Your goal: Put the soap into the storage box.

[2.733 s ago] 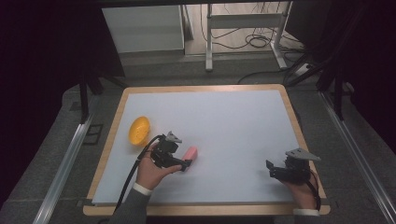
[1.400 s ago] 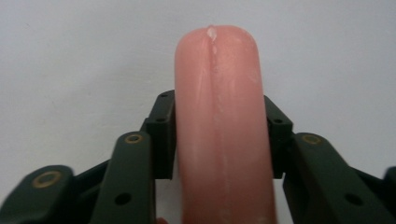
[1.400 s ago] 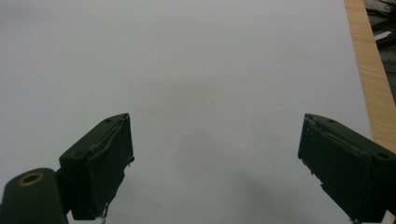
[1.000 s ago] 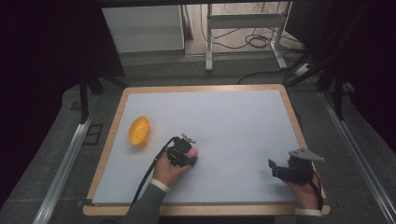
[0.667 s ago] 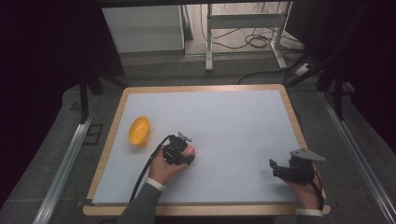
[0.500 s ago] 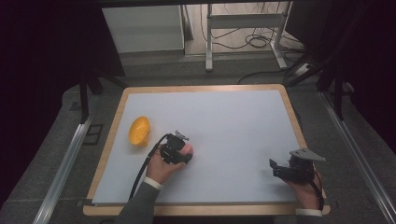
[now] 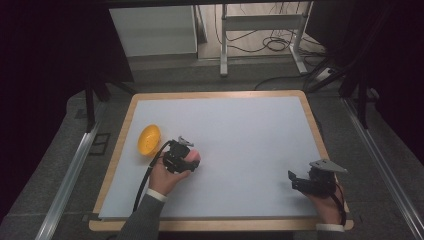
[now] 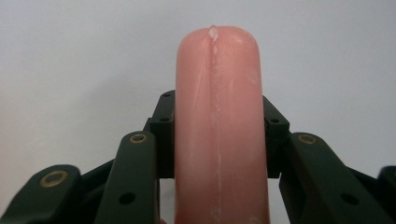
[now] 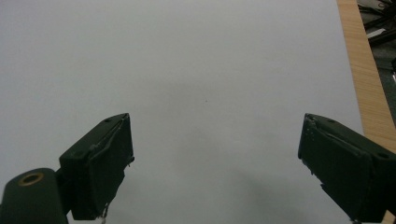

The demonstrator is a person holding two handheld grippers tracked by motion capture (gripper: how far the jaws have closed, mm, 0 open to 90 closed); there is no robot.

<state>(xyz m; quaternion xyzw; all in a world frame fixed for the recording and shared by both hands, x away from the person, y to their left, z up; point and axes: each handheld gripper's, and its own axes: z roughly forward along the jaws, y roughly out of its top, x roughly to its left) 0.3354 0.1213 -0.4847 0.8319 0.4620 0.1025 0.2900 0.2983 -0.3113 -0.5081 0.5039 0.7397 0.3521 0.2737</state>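
Pink smooth sausage (image 8: 218, 130), rounded tip, clamped by left gripper (image 8: 217, 140)

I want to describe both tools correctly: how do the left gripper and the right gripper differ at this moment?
The left gripper is shut on a pink sausage; the right gripper is open, with nothing between its jaws. In the high view the left gripper is near the yellow bowl, the right gripper near the table's right edge. Both have black jaws and are hand-held.

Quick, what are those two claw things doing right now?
Left gripper: closed on a pink sausage.
Right gripper: open, holding nothing, above the white table mat.
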